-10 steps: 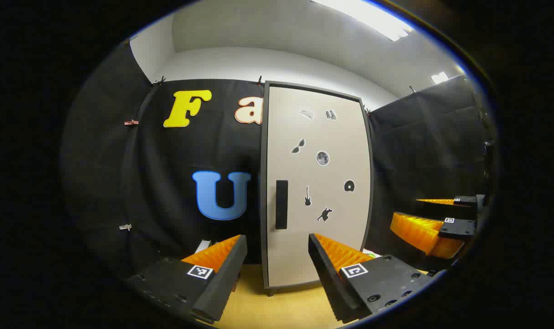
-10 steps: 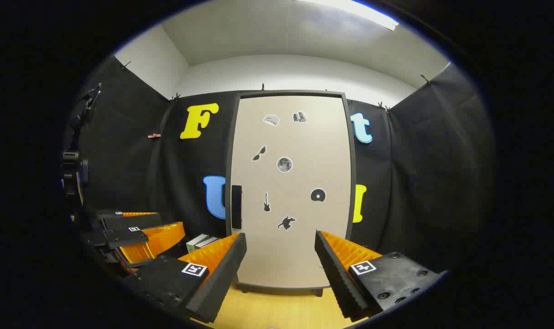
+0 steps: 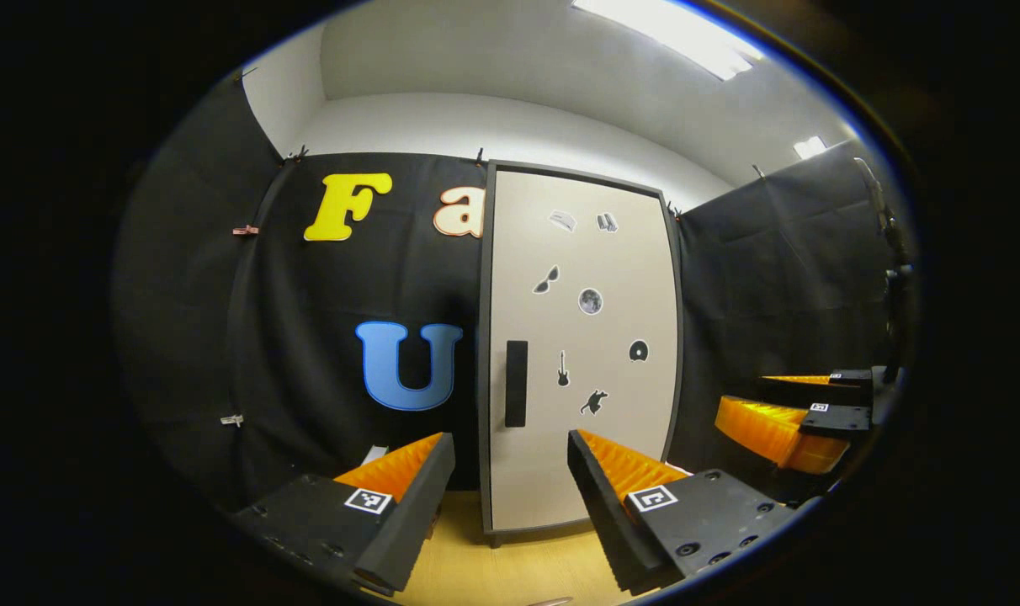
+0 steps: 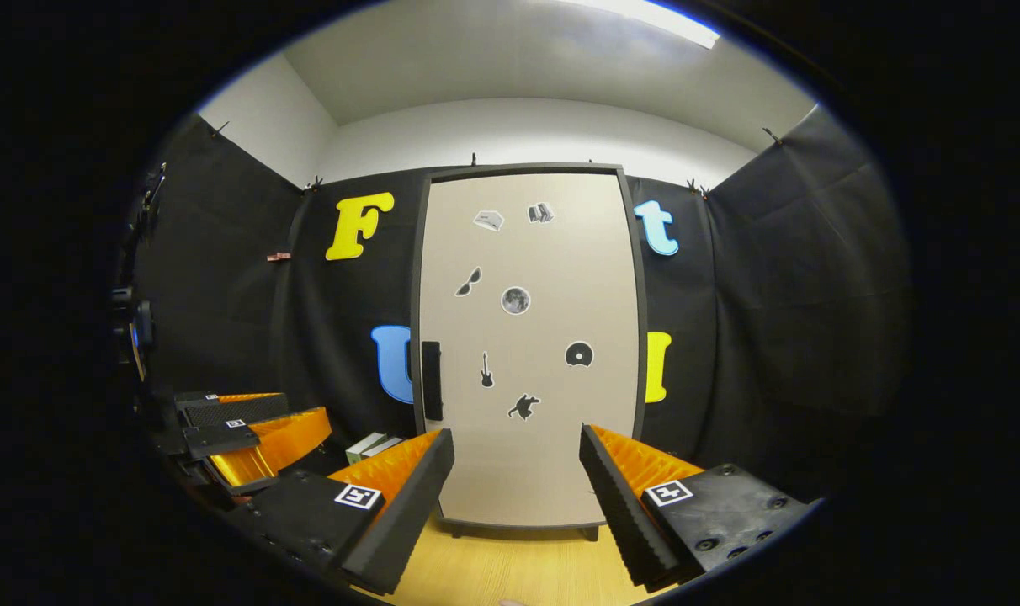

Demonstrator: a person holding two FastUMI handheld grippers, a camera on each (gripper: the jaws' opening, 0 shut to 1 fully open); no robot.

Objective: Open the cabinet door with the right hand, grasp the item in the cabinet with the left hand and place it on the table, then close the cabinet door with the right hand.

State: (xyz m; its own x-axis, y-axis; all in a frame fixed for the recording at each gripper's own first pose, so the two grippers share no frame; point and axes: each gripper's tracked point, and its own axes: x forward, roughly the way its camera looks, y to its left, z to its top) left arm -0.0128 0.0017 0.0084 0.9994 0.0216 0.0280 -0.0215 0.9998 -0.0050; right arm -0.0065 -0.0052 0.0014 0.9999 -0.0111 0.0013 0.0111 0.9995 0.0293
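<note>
Left gripper view: the cabinet (image 3: 581, 353) stands upright on the wooden table (image 3: 510, 572) against the black cloth wall, its door (image 3: 594, 421) flat shut, so whatever sits inside is hidden and I can't tell what it is. A dark vertical handle (image 3: 517, 383) sits along the door's left edge, roughly mid-height, and a scatter of small stickers (image 3: 590, 300) covers the panel to the right of it. The left gripper (image 3: 510, 497) is low in front of the cabinet, jaws spread wide with nothing between them, well apart from the door. Off to the right of the cabinet is the right gripper (image 3: 800, 408), also held clear of it.

Right gripper view: same cabinet (image 4: 527, 353) pretty much dead ahead, door closed, handle (image 4: 431, 380) on the left edge. The right gripper's jaws are spread apart and empty, near the cabinet's base and not touching it. Left of the cabinet, low down, is the left gripper (image 4: 241, 425), and just beside the cabinet's lower left corner lie a couple of small pale boxes (image 4: 369, 446).
</note>
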